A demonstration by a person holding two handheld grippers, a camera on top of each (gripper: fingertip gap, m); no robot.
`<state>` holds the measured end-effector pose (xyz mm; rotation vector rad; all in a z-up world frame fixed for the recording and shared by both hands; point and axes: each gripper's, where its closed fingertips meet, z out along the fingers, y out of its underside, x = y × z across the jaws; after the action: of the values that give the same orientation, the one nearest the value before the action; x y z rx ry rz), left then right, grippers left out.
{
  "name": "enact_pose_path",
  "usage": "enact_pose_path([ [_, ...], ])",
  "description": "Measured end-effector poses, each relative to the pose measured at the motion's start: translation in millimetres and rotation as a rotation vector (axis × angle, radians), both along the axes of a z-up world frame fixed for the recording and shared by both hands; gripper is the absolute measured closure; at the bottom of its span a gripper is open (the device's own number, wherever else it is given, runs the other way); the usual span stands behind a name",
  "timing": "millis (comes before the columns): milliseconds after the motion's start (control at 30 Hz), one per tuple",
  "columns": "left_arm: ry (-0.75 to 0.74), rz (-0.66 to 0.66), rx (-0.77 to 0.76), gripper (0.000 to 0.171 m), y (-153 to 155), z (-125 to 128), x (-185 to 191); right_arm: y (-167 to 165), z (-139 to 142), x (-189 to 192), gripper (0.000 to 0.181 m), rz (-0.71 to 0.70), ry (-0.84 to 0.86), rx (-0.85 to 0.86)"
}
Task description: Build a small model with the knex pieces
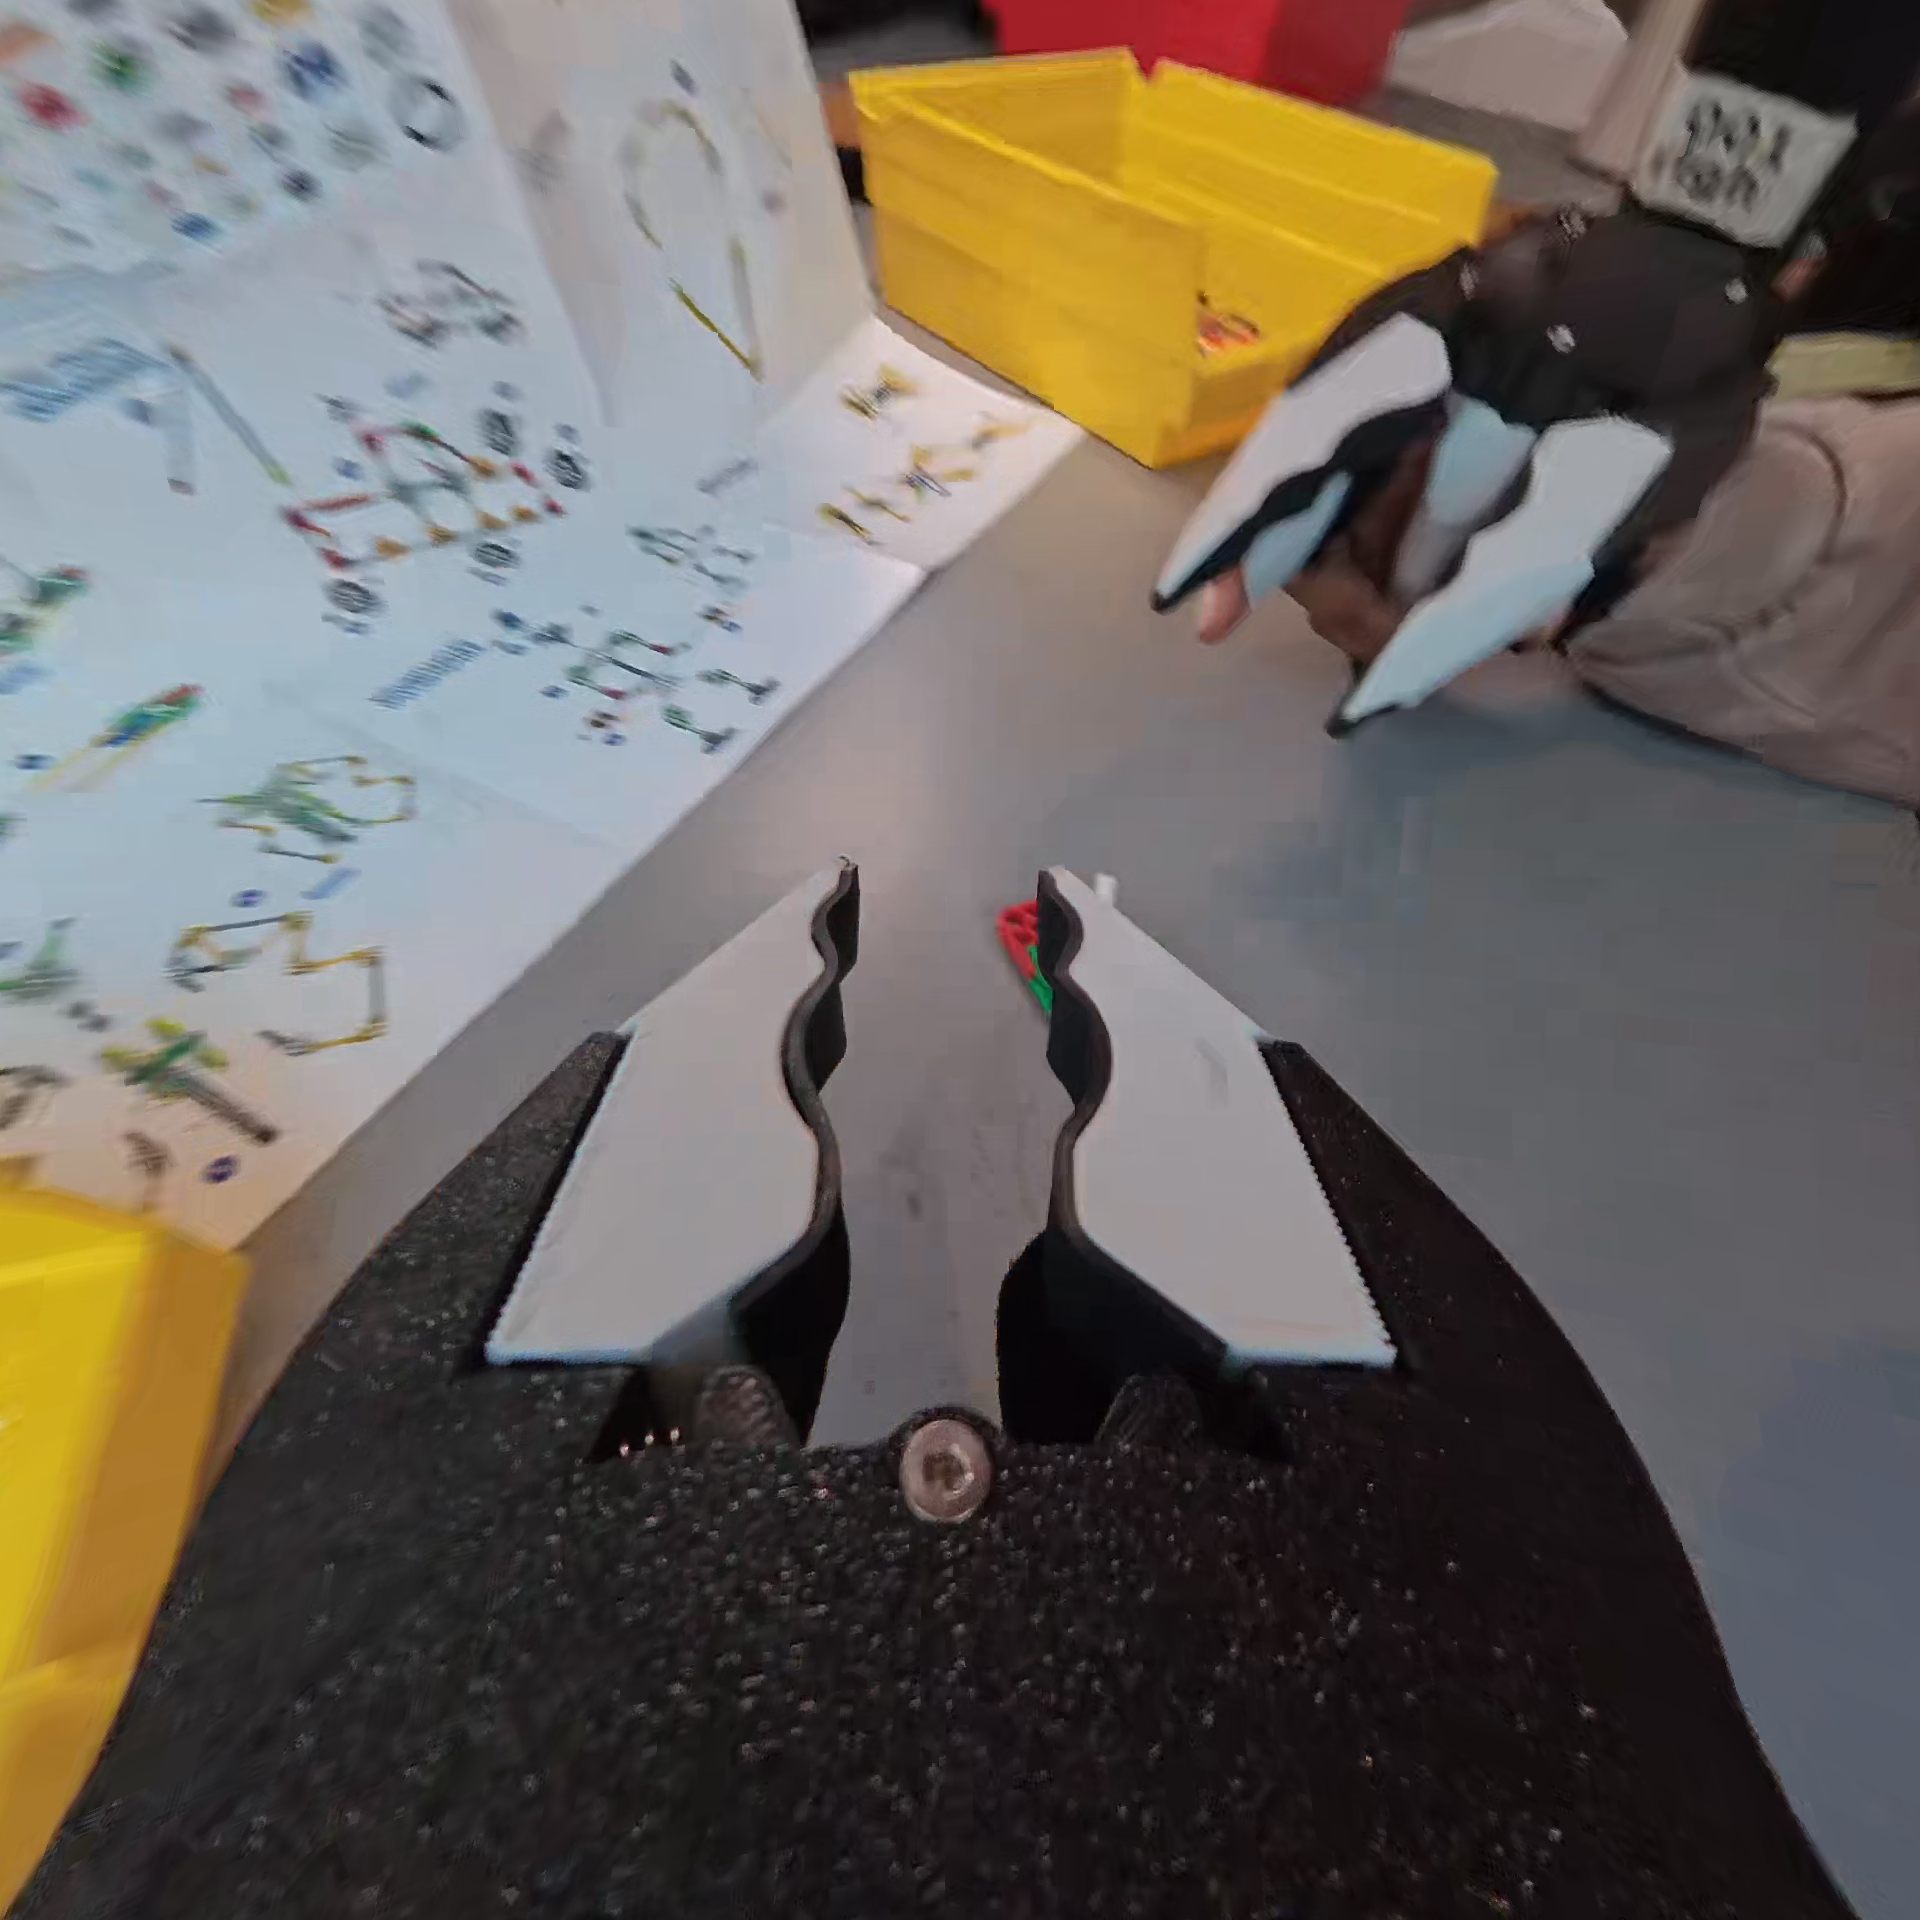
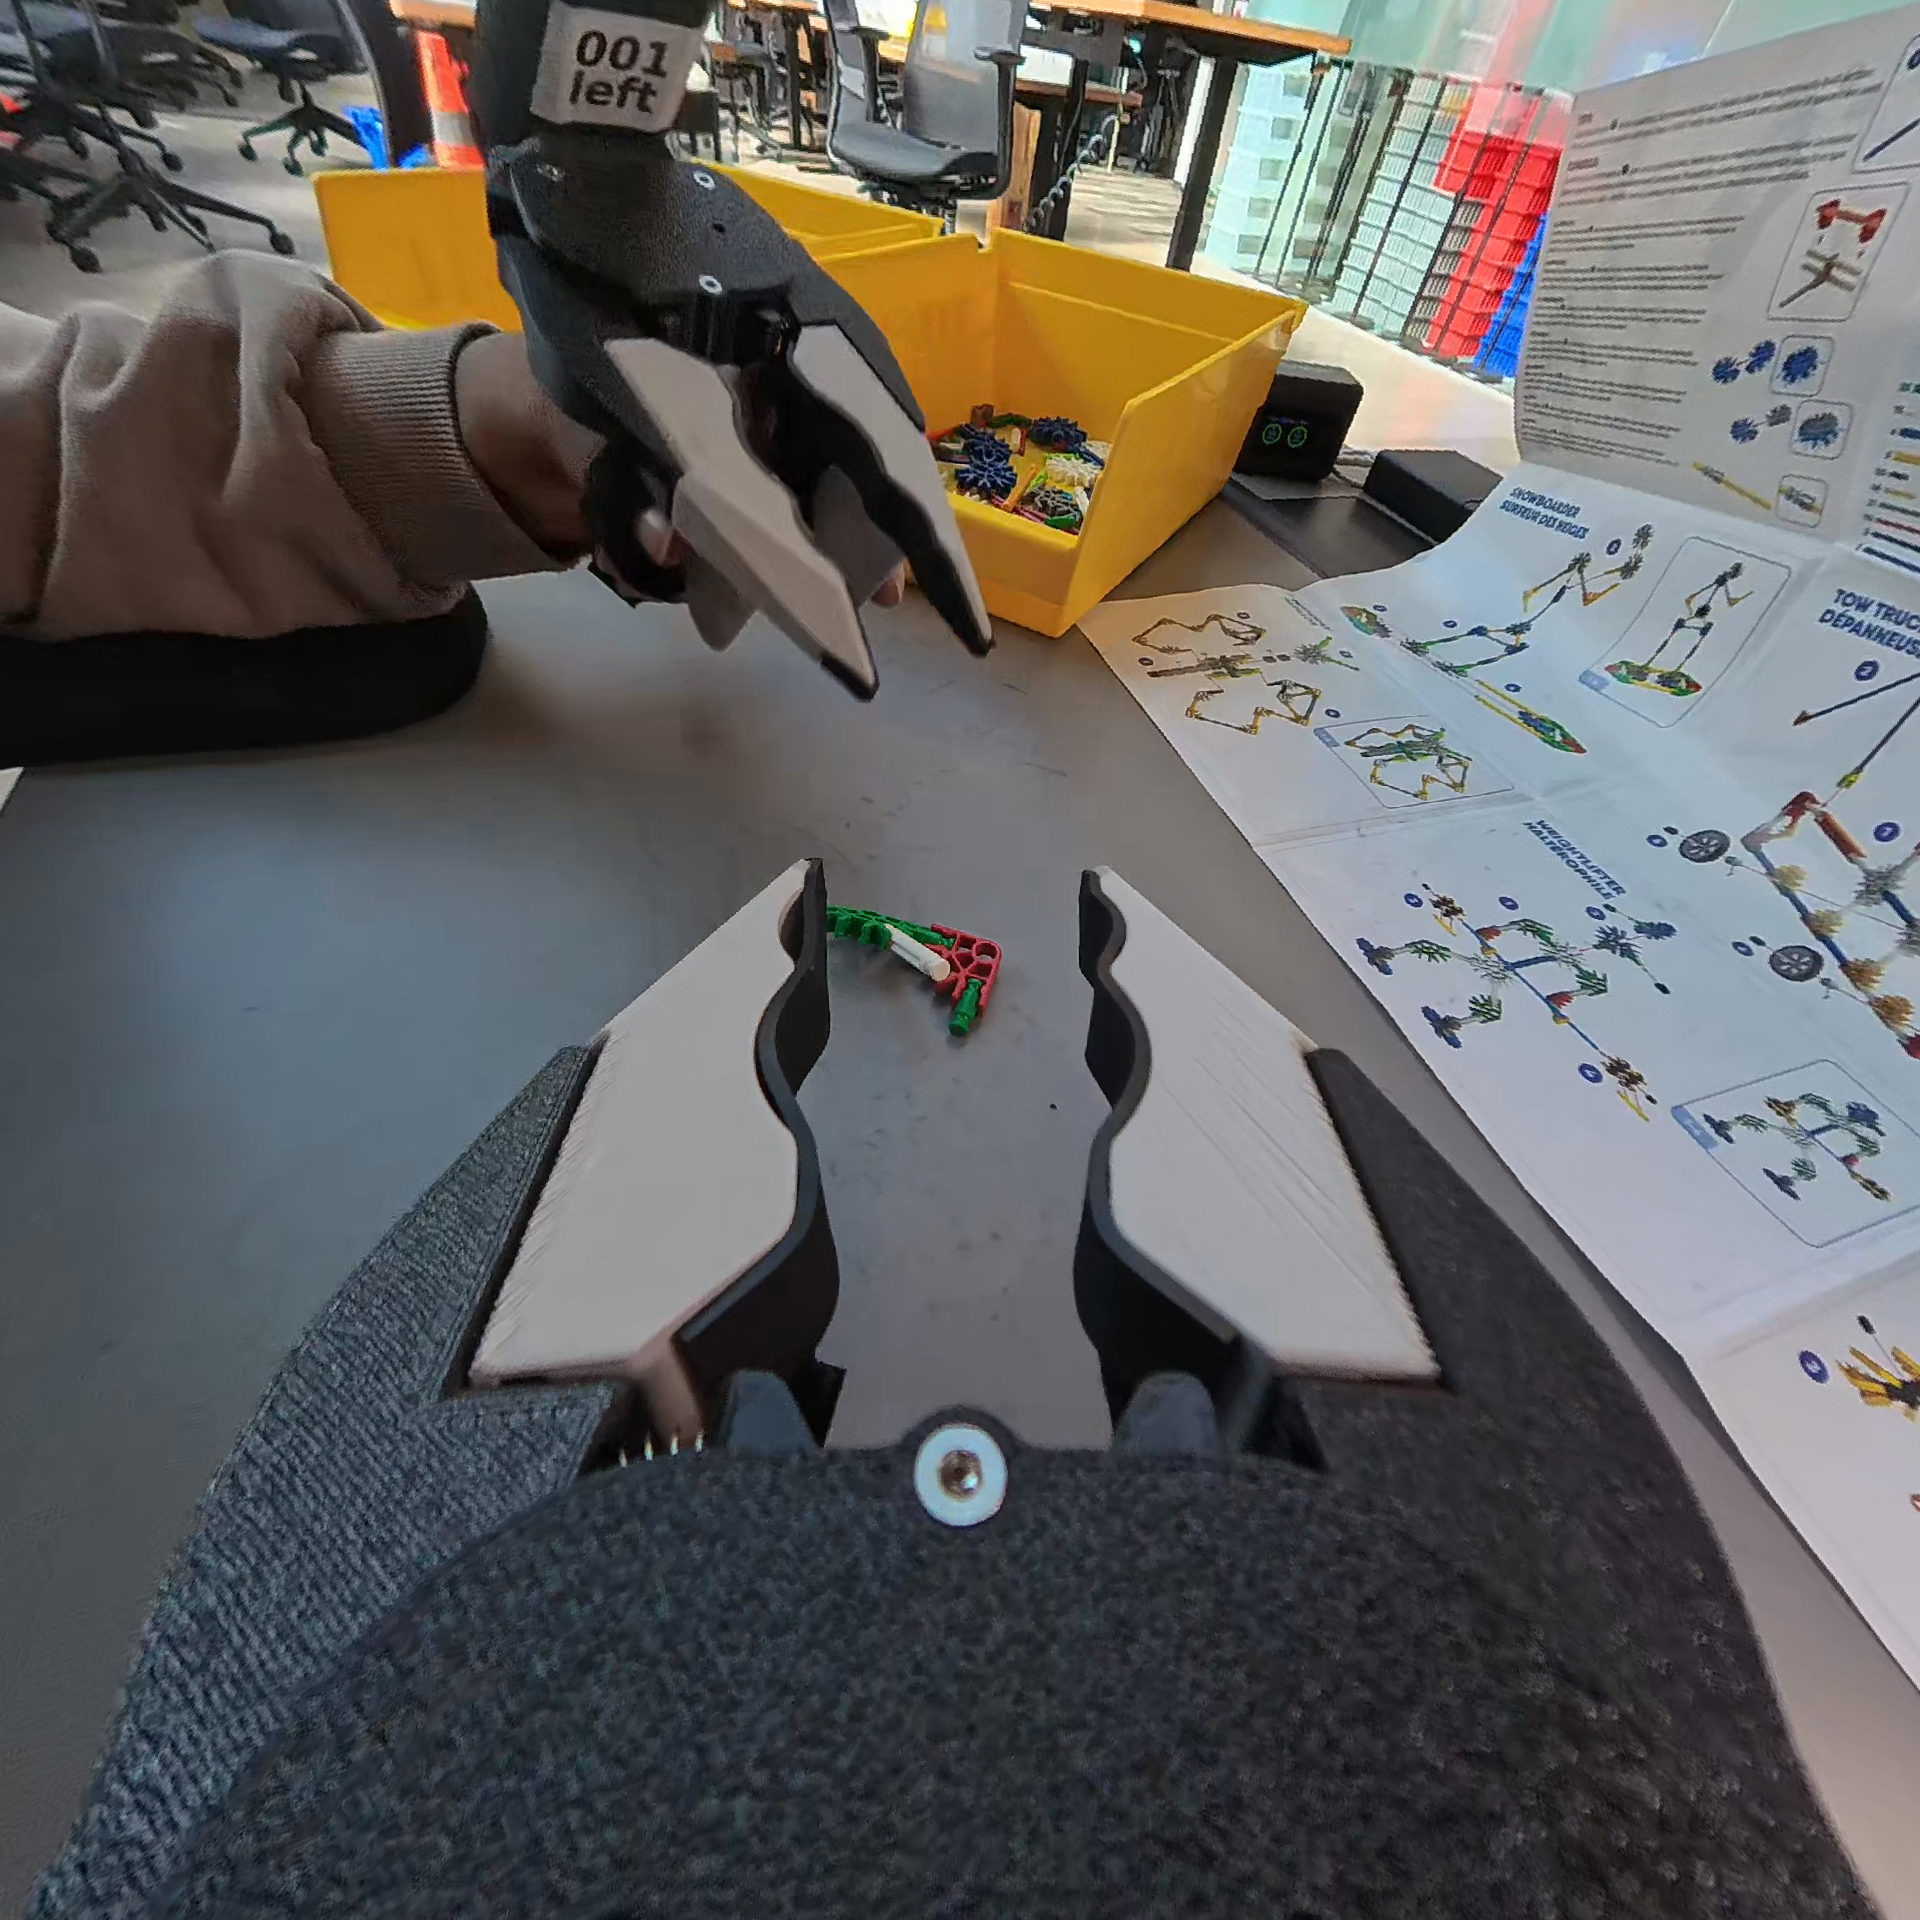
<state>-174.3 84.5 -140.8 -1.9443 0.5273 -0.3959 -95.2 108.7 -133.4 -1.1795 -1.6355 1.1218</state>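
Right gripper [image 2: 951,868] above grey table [image 2: 312,987], jaws spread and empty; small red, green and white toy piece [image 2: 925,951] flat on table just beyond its tips; left gripper [image 2: 920,665] raised nearby, jaws parted, empty; yellow bin [image 2: 1143,416] behind; instruction sheet [image 2: 1558,883] alongside.

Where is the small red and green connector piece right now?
The red and green connector piece lies on the grey table, just ahead of the open right gripper, between its fingertips in the right wrist view. In the left wrist view it peeks from behind the left gripper's right finger.
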Motion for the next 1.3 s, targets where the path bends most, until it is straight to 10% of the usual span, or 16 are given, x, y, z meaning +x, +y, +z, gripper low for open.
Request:
enact_pose_path([
  [233, 0.306, -0.134, -0.15, 0.132, -5, -68, 40, 3, -17, 10, 0.176, 0.006, -0.068, 0.163],
  [433, 0.454, -0.103, -0.082, 0.164, 0, -68, 37, 1, -39, 10, 0.151, 0.023, -0.158, 0.285],
  [833, 0.142, -0.257, -0.006, 0.167, -14, -31, 87, -27, -31, 8, 0.162, 0.13, -0.095, 0.271],
  [1300, -0.49, -0.254, 0.096, 0.167, -15, 45, 83, -35, 16, 15, 0.141, 0.212, 0.075, -0.121],
])
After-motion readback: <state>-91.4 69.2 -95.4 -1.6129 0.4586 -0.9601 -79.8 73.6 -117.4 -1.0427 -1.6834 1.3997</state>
